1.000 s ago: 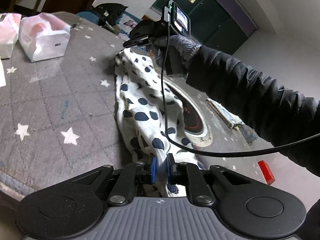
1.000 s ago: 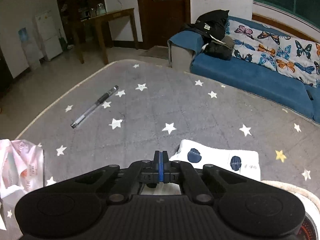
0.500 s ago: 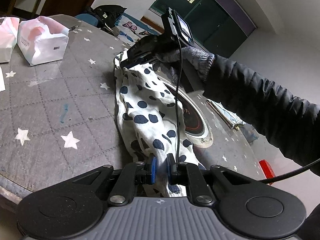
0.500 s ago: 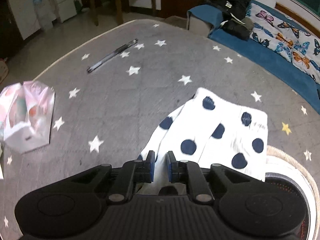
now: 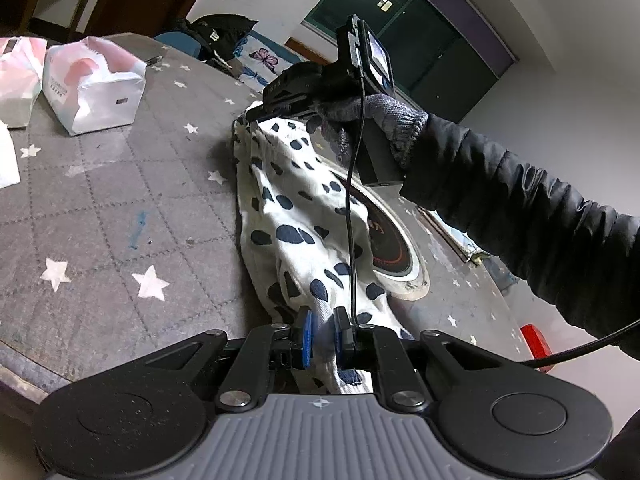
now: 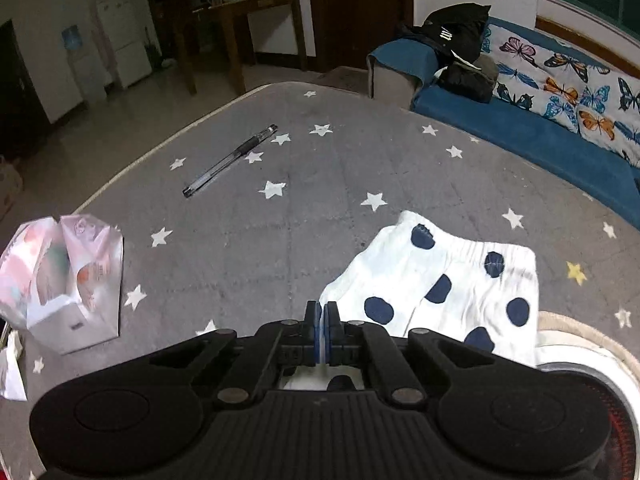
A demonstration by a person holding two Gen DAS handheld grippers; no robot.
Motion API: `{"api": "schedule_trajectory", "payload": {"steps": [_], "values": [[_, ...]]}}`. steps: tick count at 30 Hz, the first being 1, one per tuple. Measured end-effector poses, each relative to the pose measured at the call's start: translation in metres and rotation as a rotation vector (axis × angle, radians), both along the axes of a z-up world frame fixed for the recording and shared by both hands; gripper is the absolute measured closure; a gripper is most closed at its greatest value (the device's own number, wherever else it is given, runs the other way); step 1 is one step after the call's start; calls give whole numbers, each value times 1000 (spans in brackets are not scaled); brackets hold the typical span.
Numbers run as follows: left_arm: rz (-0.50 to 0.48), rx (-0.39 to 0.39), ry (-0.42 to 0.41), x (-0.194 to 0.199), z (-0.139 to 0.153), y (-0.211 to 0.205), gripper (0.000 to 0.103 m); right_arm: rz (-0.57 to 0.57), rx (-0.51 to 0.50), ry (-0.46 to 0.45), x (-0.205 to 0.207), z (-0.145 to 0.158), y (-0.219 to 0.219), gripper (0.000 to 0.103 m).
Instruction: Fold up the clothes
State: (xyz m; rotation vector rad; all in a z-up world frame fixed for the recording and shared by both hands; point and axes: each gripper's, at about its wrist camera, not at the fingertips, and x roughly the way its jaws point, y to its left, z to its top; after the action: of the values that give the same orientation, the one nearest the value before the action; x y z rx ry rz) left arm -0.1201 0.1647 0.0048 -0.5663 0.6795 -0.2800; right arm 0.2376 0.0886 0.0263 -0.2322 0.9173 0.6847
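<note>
Only my left view shows my gloved right hand (image 5: 360,116); only my right view shows one pen (image 6: 230,161). Left tool (image 5: 320,334) grips the one spotted garment (image 5: 296,216); right tool (image 6: 321,332) is clenched at its far edge.

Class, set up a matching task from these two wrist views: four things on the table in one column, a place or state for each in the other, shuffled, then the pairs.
Things
1. spotted garment
2. pen
3. tissue pack
4. round burner

States
A. lying loose, far side
B. partly under cloth
C. clamped at both ends
D. standing, top torn open

Pairs: 1-C, 2-A, 3-D, 4-B
</note>
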Motion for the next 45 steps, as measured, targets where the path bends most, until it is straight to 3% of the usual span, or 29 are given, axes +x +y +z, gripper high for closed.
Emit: {"api": "schedule_trajectory", "payload": {"steps": [4,8,11,15,17,22,27,35,40,45], "values": [[6,7,12,-1,-1,1,91,-6,11,27,3,-14,0,101],[4,23,5,-2,3,1,90,-7,36,54,4,-12,-5,93],[2,47,-8,-1,8,2,85,7,60,53,2,2,-12,91],[5,82,-44,-3,18,4,70,23,63,40,-5,20,-29,88],[3,103,-61,-3,24,5,70,23,57,32,-9,30,-44,82],[2,154,-92,7,34,5,70,23,11,6,-22,40,-87,82],[-20,175,-115,35,44,-1,72,-10,-20,9,-39,35,-145,82],[-122,205,-92,99,45,-35,72,-94,10,35,-63,15,-223,82],[-240,288,-117,132,45,-84,72,-74,25,41,-73,-1,-233,82],[-308,312,-96,163,33,-109,72,-20,61,41,-75,-16,-224,82]]}}
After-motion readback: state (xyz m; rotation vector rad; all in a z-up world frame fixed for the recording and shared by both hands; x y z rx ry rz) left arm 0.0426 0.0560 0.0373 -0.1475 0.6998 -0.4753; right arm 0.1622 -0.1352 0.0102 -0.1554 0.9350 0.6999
